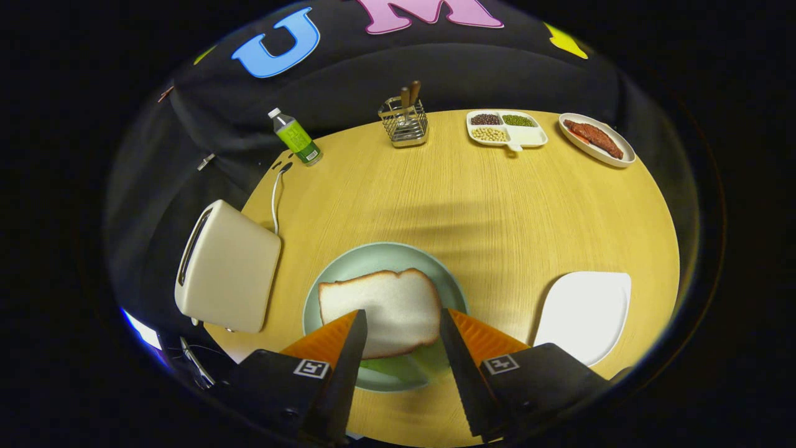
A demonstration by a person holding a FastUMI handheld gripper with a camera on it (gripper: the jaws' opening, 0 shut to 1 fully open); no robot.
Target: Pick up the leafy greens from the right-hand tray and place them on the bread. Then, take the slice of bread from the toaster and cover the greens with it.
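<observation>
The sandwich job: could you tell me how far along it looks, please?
Mostly done: a bread slice lies on the green plate with greens peeking from under it, and the white tray is bare. The tongs are open above the slice, holding nothing.

gripper view | rides gripper (403,320) | looks down, forward across table (497,205) | near plate (379,258)

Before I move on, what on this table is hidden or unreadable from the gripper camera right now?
- Greens: mostly covered by the bread slice; a green edge shows between the open gripper fingers.
- Toaster slot: seen side-on, contents unclear.
- Plate: near rim behind the fingers.
- Wire holder: utensils too small to identify.
</observation>
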